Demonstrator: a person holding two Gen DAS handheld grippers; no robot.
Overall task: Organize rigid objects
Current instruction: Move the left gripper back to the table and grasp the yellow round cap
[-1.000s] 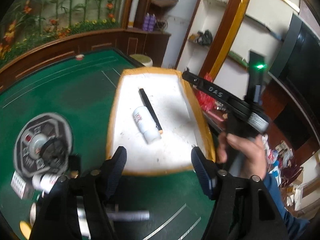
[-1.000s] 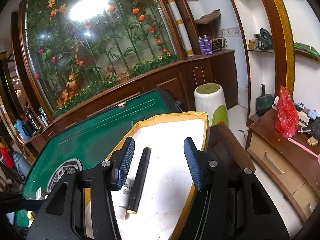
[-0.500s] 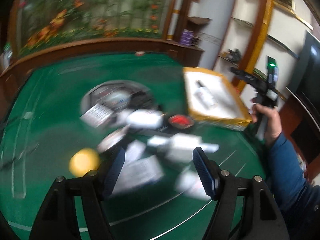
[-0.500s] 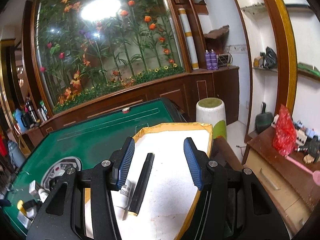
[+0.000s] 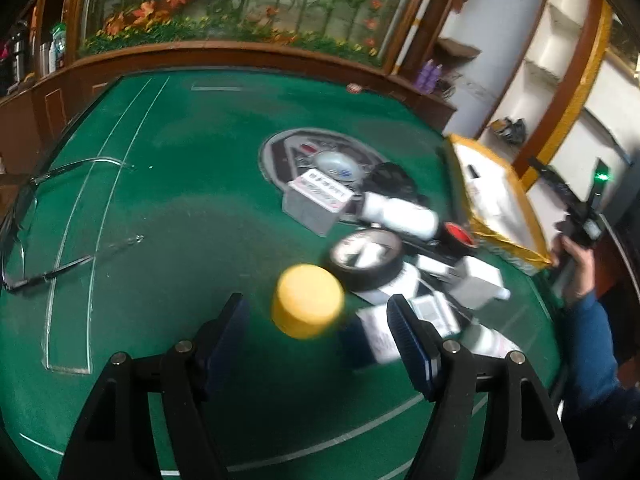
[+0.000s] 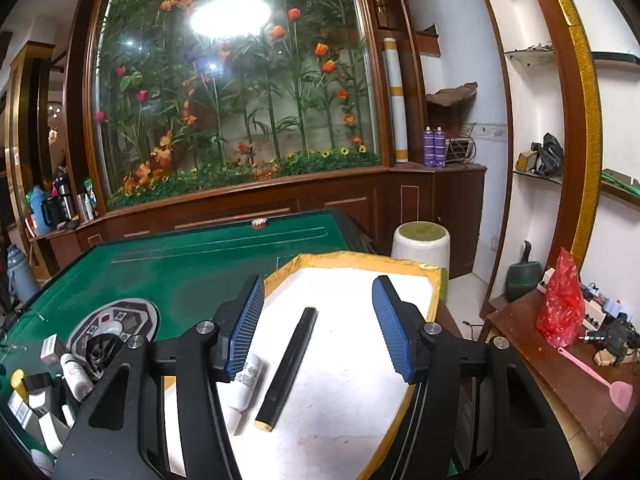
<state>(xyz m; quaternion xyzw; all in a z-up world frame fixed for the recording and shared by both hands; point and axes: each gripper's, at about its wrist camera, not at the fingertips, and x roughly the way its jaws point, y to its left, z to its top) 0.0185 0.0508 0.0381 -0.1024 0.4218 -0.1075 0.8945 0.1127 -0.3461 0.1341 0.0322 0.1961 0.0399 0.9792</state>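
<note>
Now my left gripper (image 5: 318, 322) stands released around the yellow cap (image 5: 307, 306) near the bench's front edge; clutter crowds it, so I risk nudging neighbours. Right gripper (image 6: 318, 326) is opening, empty, over the tray (image 6: 360, 258).

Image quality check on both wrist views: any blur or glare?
Left wrist: motion blur smears the yellow cap and the clutter beyond it; labels unreadable. Right wrist: sharp, black stick and white tube crisp in the tray; the lamp reflection blows out on the glass. Fisheye bending in both.
</note>
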